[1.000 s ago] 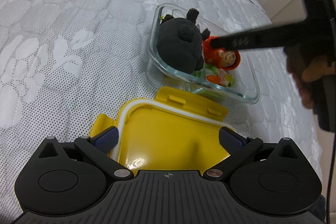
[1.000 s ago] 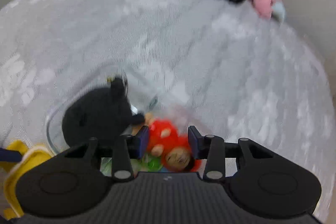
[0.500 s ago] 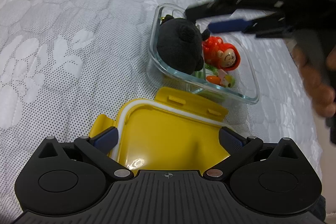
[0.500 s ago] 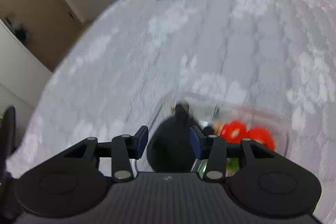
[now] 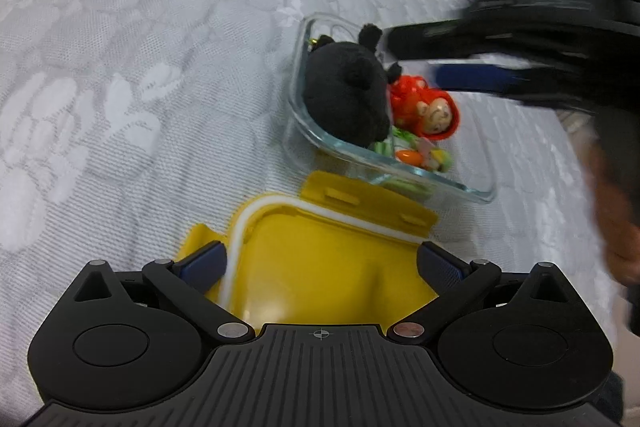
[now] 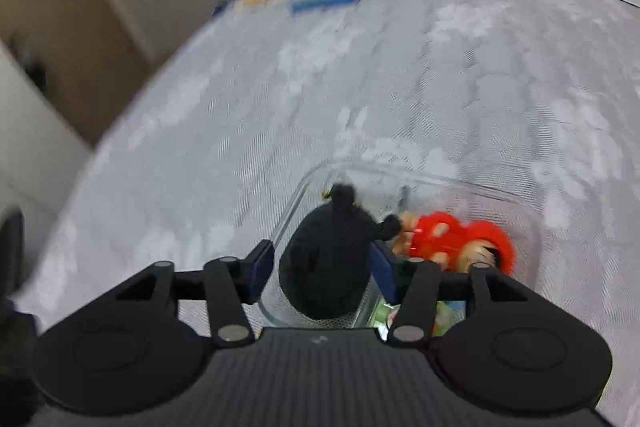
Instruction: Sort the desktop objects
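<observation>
Right tongs [image 6: 322,267] have shifted from the red doll [image 6: 456,243] to the black plush [image 6: 324,263], apart around it; left tongs [image 5: 320,263] stay apart over the yellow lid [image 5: 320,267].

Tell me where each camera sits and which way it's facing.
Left wrist: on the left gripper, above the yellow lid, facing the glass container; shows its open jaws, the right gripper and a hand.
Right wrist: on the right gripper, above the container, facing the black plush; jaws open around it.
Shared: container, black plush, red doll.
</observation>
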The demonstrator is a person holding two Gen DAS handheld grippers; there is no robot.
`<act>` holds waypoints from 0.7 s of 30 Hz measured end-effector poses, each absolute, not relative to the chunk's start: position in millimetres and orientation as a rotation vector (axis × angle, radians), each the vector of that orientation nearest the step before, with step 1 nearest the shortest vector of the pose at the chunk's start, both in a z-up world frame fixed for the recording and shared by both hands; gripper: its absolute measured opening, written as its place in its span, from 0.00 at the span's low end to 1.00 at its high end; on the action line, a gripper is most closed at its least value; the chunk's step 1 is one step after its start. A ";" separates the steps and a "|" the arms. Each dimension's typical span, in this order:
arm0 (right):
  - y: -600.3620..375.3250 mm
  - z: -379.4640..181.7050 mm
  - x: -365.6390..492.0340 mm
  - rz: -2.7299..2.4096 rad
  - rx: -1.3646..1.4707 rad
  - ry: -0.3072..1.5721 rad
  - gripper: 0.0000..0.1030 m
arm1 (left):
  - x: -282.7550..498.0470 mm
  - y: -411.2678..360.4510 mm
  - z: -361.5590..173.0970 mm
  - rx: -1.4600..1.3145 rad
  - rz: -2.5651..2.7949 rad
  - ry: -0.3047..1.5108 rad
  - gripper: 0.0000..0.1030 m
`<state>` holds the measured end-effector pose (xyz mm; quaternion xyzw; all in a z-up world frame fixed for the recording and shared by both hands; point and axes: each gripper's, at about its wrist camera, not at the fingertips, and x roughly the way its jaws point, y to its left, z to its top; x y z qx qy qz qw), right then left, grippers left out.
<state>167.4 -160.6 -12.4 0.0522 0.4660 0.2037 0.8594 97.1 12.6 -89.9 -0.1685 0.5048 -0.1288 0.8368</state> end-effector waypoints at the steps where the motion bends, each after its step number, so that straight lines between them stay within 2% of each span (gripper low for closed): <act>1: -169.0 -4.0 154.6 0.399 0.123 0.931 0.67 | 96.6 11.3 -90.2 -0.347 -0.274 1.071 1.00; 3: -186.7 7.0 119.8 0.313 0.131 0.832 0.85 | 94.8 7.2 -89.4 -0.308 -0.276 1.067 1.00; 4: -195.5 12.6 102.3 0.270 0.134 0.782 0.91 | 93.1 4.3 -88.7 -0.282 -0.277 1.065 1.00; 7: -225.7 15.6 56.1 0.162 0.191 0.691 0.91 | 86.3 -1.6 -84.8 -0.216 -0.274 1.054 1.00; 10: -245.7 2.4 27.8 0.176 0.250 0.738 0.91 | 71.0 -6.7 -74.6 -0.162 -0.270 1.017 1.00; 13: -249.4 -24.3 12.6 0.137 0.281 0.812 0.98 | 50.7 -13.3 -62.1 -0.080 -0.264 0.966 1.00; 16: -244.9 -46.4 5.3 0.088 0.271 0.895 0.97 | 33.8 -19.1 -57.1 -0.010 -0.239 0.950 1.00; 21: -234.2 -48.5 -17.7 -0.008 0.169 0.854 0.96 | 16.7 -14.6 -50.5 -0.047 -0.246 0.939 1.00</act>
